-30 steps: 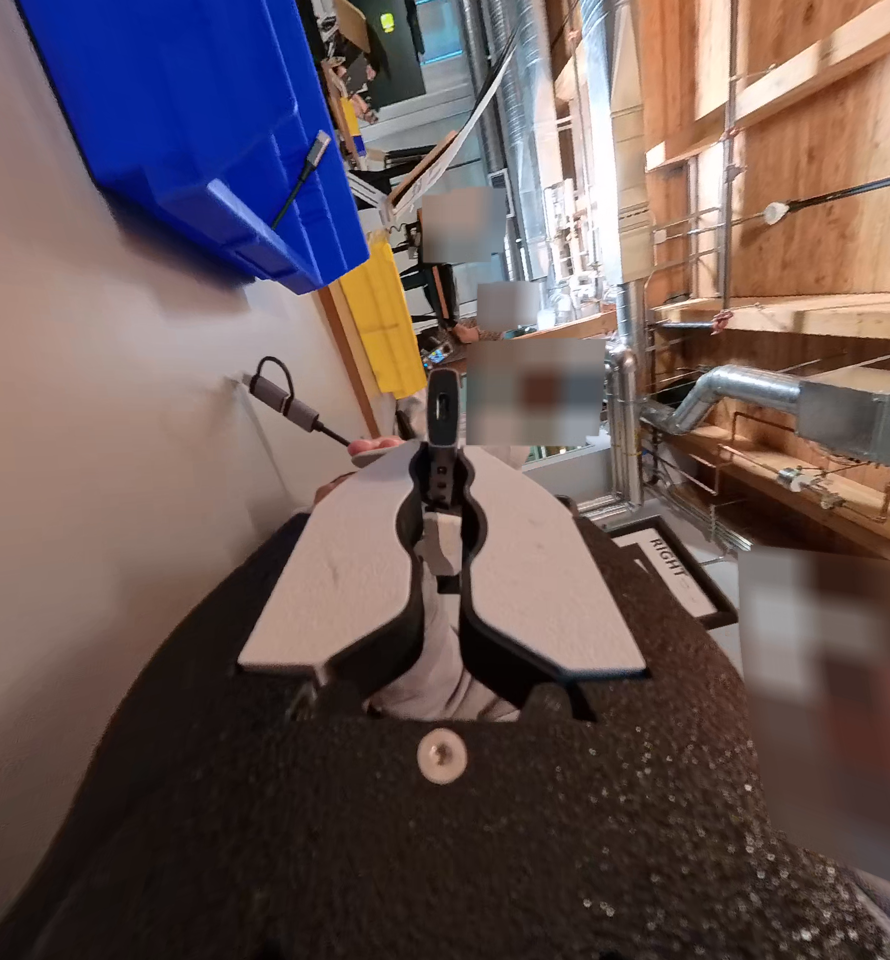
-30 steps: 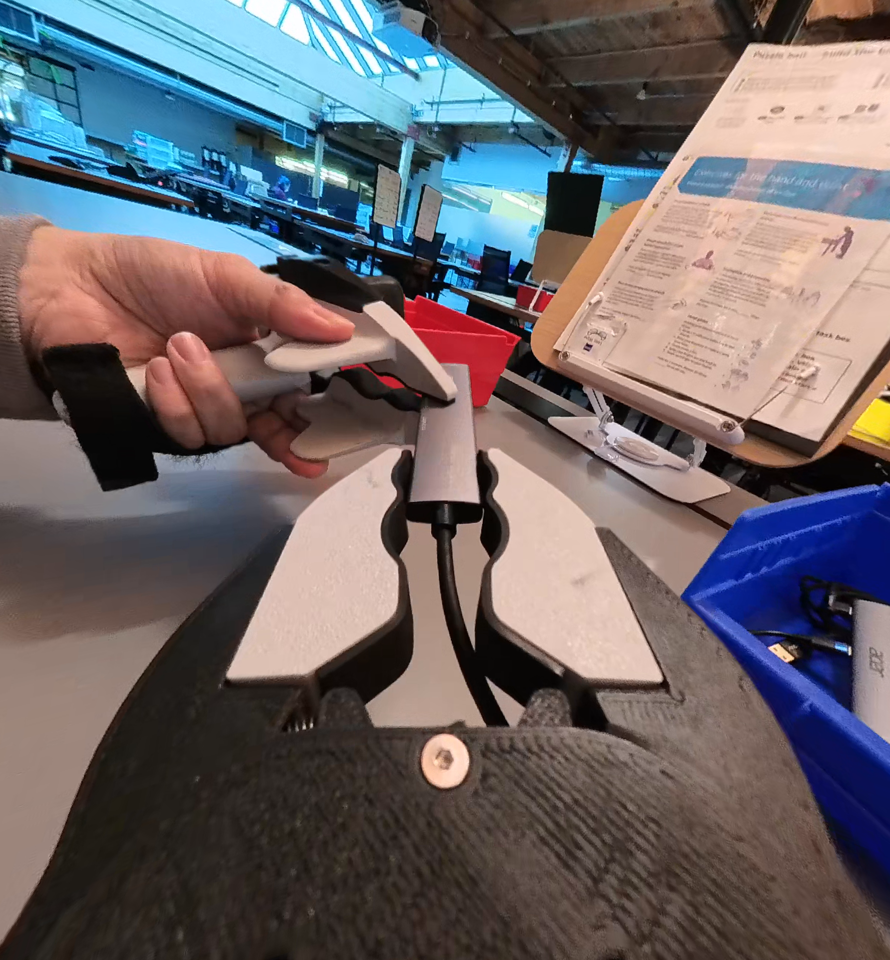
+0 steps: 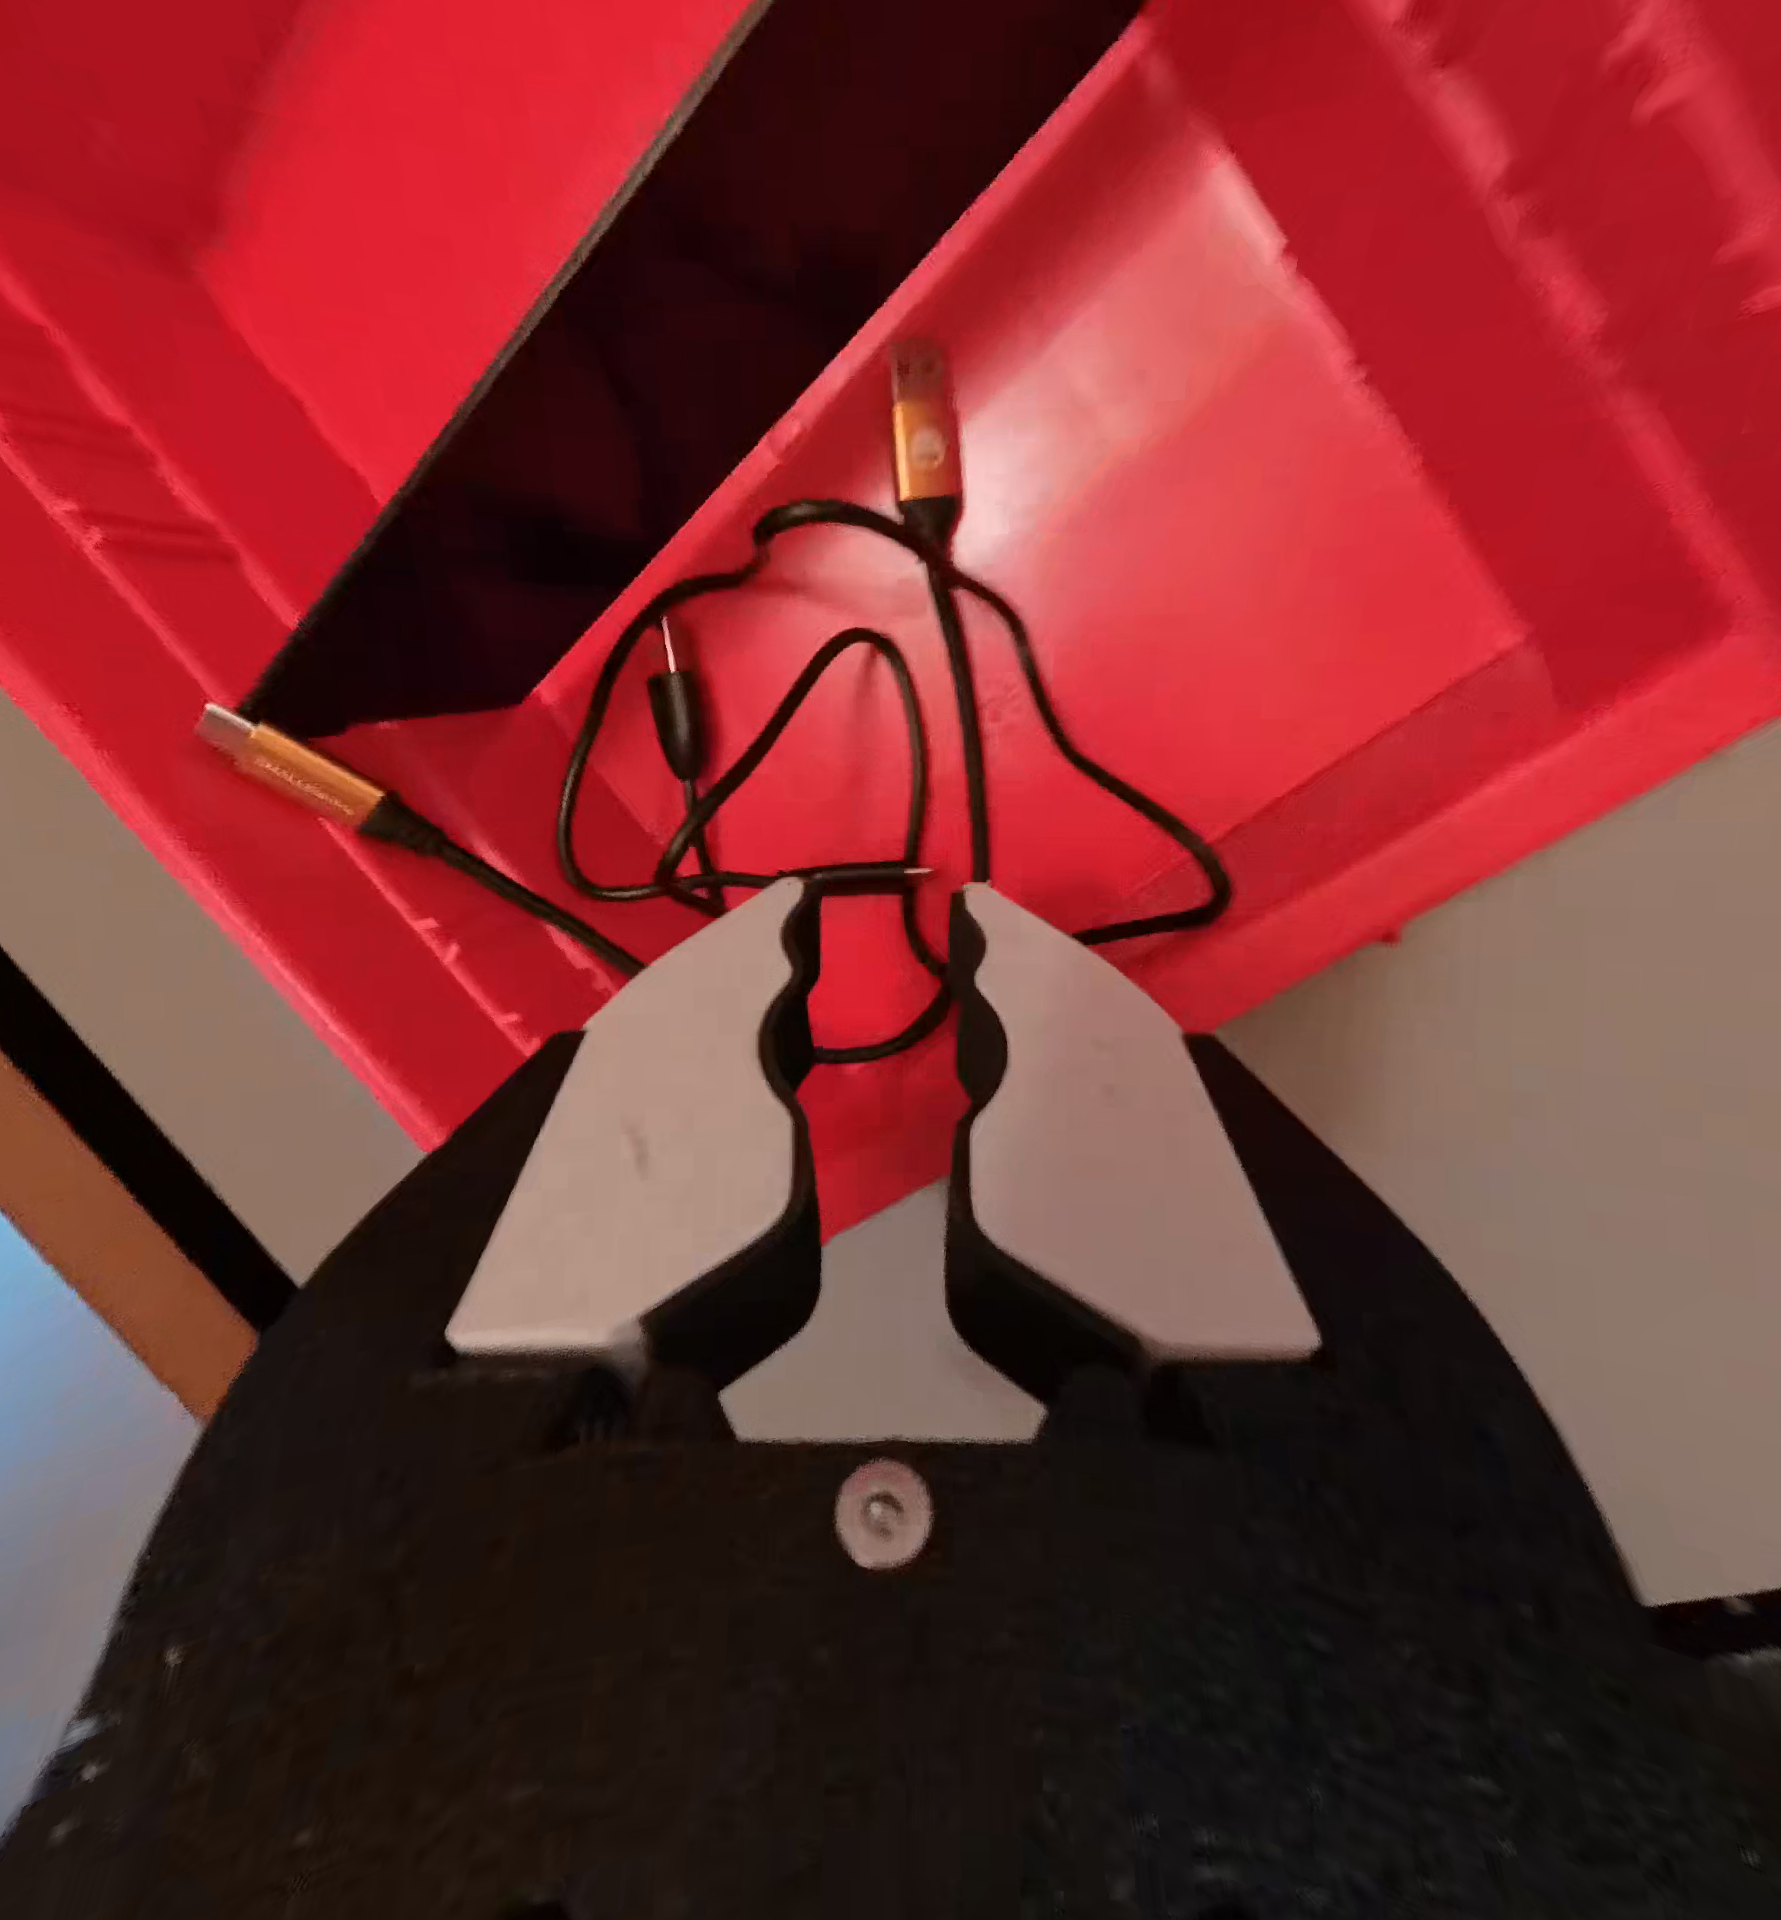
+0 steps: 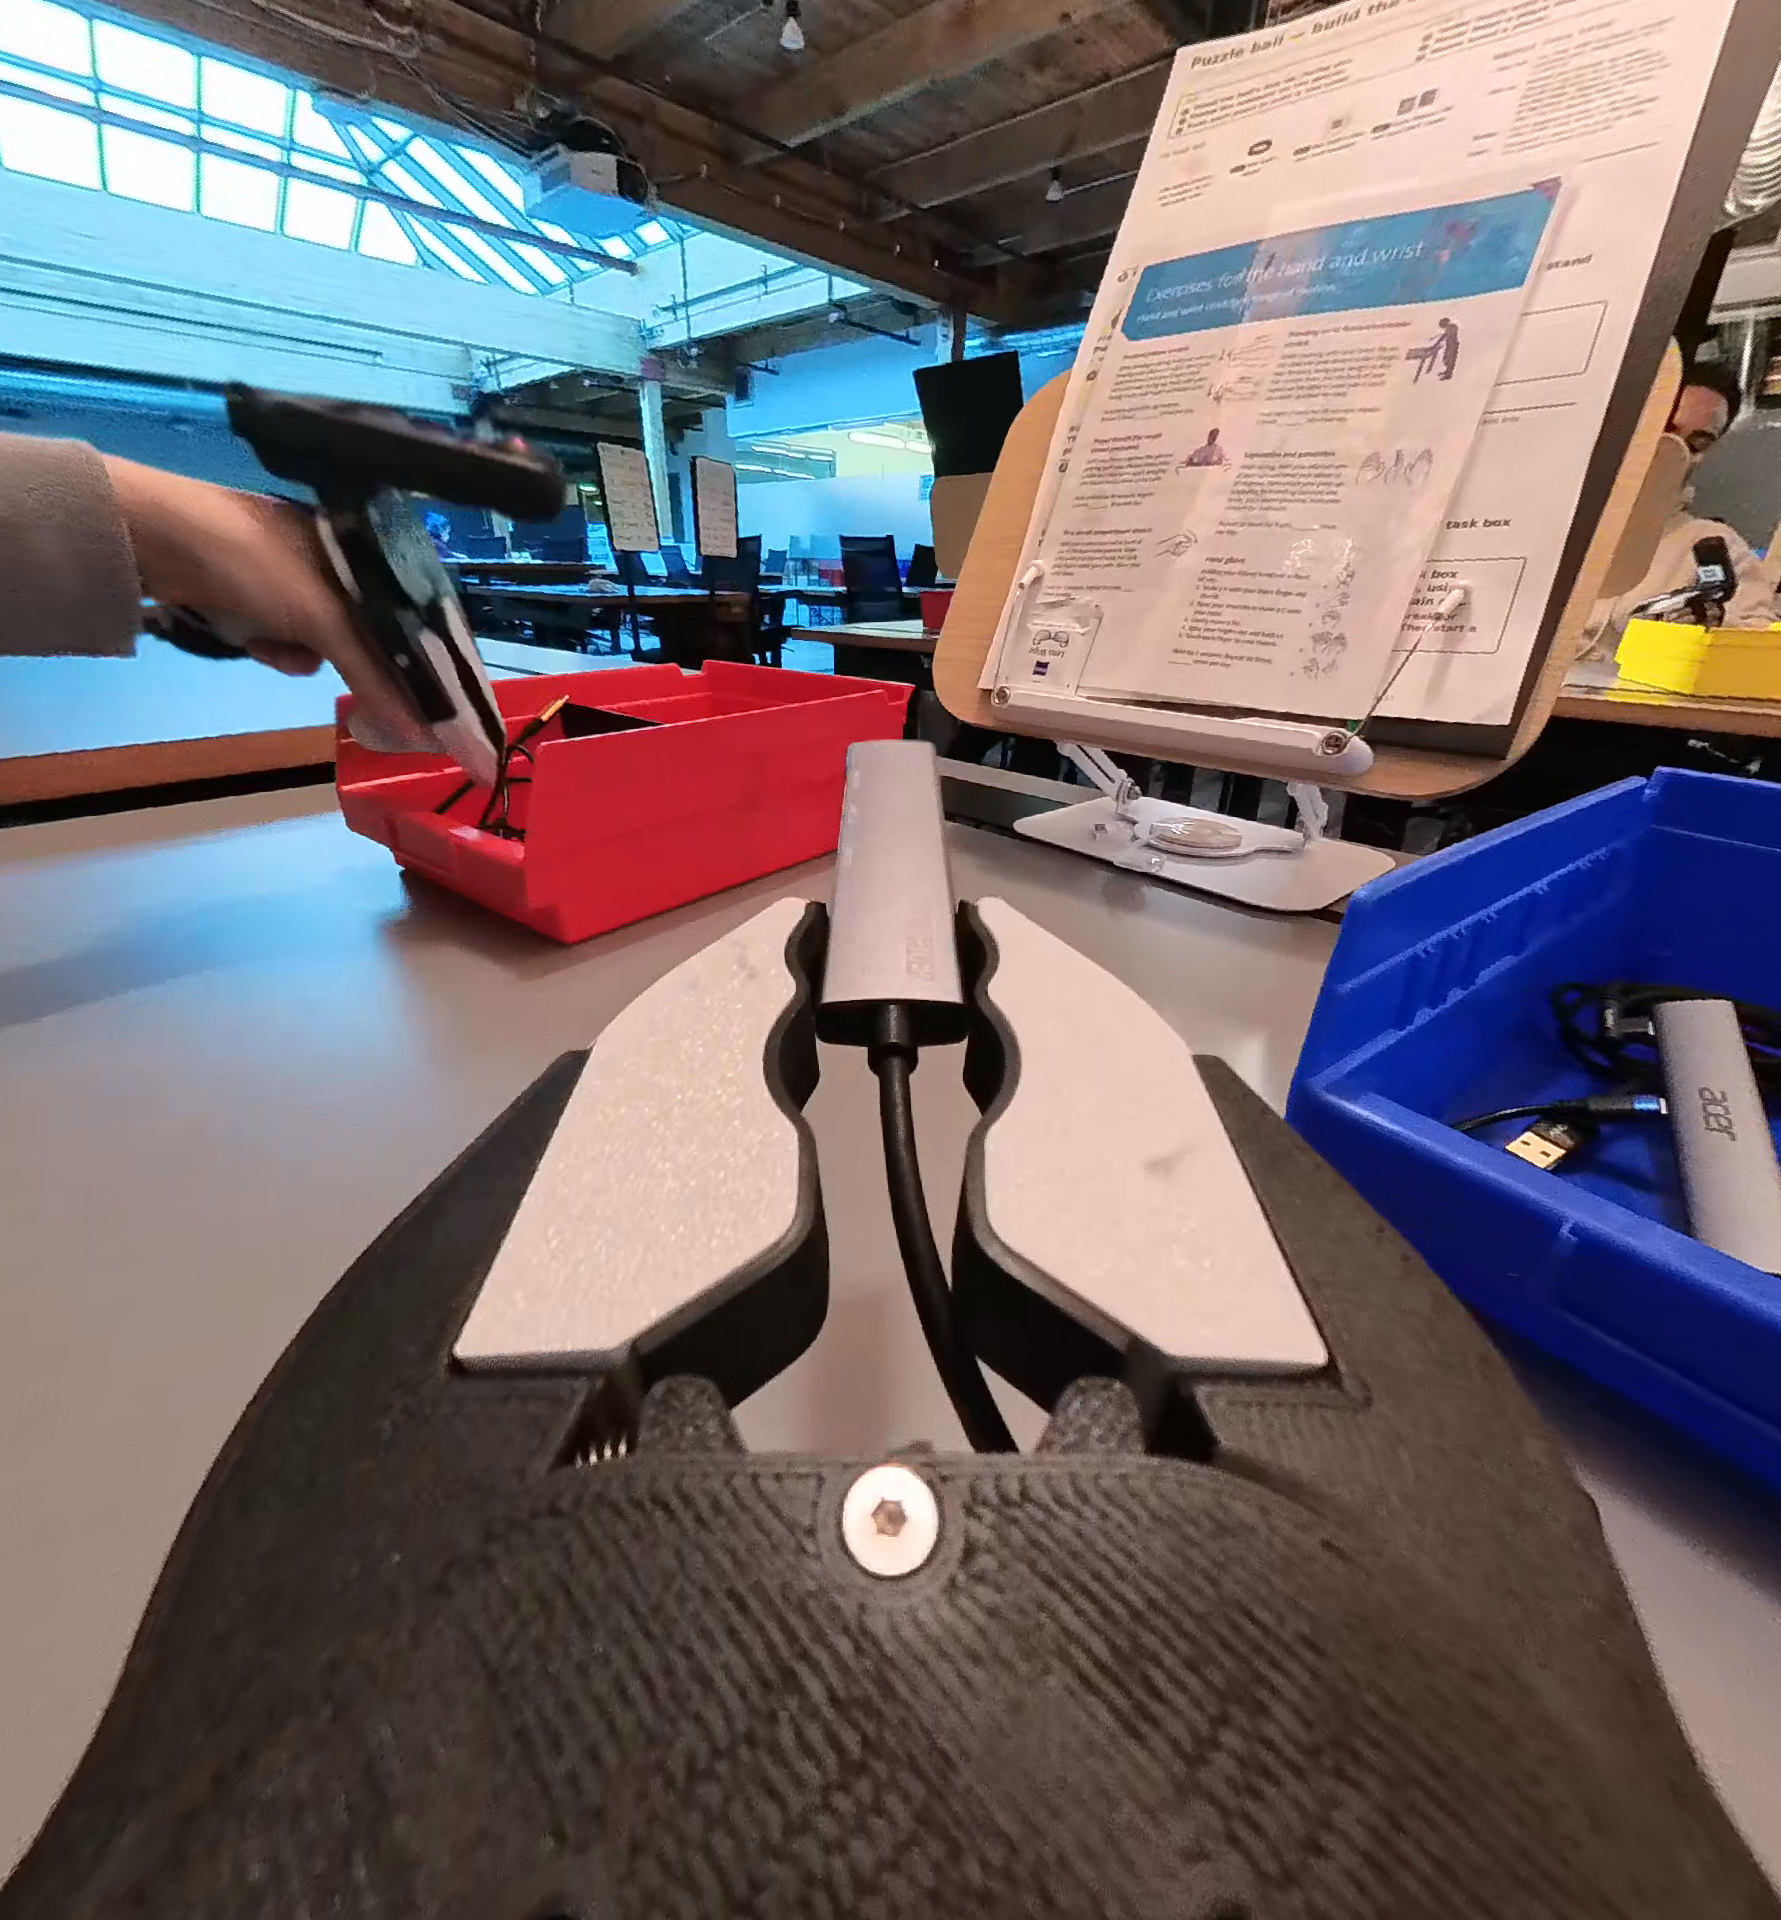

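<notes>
Grey right fingers [image 4: 891,914] clamp a hub [image 4: 891,883]; left fingers [image 3: 875,894] parted over cables [image 3: 927,717].

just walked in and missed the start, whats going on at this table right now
A person works two handheld grippers. The right gripper is shut on a grey USB hub, held above the grey table, its black cable trailing back between the fingers. The left gripper is open, tips down in the red bin over a tangle of black cables with orange plugs. A blue bin alongside holds another hub.
</notes>
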A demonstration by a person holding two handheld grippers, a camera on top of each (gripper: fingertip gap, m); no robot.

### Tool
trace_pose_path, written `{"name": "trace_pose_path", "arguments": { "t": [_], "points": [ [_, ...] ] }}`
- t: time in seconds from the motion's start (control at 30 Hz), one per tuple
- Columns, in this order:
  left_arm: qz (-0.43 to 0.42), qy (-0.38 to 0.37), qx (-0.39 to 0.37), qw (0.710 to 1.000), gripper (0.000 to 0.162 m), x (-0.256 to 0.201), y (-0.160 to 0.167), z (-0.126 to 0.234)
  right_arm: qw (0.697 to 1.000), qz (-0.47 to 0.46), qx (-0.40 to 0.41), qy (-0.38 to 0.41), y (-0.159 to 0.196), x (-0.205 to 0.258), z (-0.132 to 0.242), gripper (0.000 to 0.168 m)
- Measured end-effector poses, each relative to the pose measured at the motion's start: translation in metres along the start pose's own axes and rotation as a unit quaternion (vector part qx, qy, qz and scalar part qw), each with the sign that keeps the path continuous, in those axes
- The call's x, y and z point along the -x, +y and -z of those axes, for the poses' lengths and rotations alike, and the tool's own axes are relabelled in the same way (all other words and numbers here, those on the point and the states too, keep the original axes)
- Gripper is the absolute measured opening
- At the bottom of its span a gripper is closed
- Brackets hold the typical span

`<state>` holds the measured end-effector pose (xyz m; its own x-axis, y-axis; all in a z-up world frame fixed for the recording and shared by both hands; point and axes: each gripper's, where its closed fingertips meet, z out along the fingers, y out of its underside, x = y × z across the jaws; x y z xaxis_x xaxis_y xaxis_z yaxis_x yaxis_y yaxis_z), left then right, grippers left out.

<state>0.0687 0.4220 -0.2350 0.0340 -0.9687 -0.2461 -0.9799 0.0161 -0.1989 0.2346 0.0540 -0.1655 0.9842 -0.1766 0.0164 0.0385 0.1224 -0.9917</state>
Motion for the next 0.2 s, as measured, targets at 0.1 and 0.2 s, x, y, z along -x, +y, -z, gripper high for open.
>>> {"name": "trace_pose_path", "arguments": {
  "t": [0.1, 0.2],
  "points": [
    [-0.139, -0.046, 0.043, 0.988, 0.021, 0.014, 0.007, -0.015, 1.000, 0.001, -0.001, -0.007, 0.000, 0.002, 0.000, 0.024],
    [-0.296, -0.086, 0.087, 0.947, 0.034, 0.020, 0.016, -0.025, 1.000, 0.002, 0.000, -0.013, 0.000, 0.003, 0.000, 0.024]
  ]
}}
